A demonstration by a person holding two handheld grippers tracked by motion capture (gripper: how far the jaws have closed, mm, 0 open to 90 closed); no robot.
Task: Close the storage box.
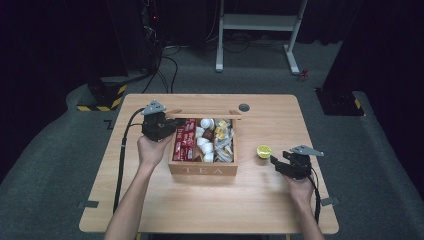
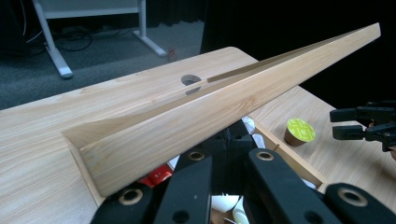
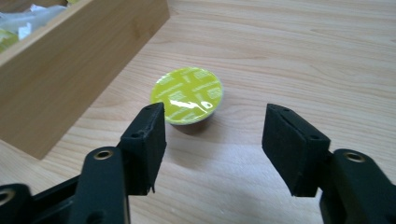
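A wooden box marked TEA [image 1: 202, 170] stands mid-table with its lid [image 1: 202, 114] raised. Inside lie red packets [image 1: 185, 140], white pods [image 1: 204, 142] and yellow sachets [image 1: 222, 135]. My left gripper [image 1: 171, 127] is at the box's back-left corner, shut on the lid's edge. In the left gripper view the lid [image 2: 210, 107] slants across just above the gripper [image 2: 231, 151]. A yellow-green-topped capsule [image 1: 264, 150] [image 3: 187, 94] sits upright on the table right of the box. My right gripper [image 1: 274, 161] [image 3: 213, 116] is open just short of it, touching nothing.
A round cable hole [image 1: 244, 107] lies in the table behind the box. Bare tabletop [image 1: 210, 205] stretches in front of the box to the near edge. On the floor beyond stand a white desk frame [image 1: 257, 22] and a yellow-black striped base [image 1: 102, 97].
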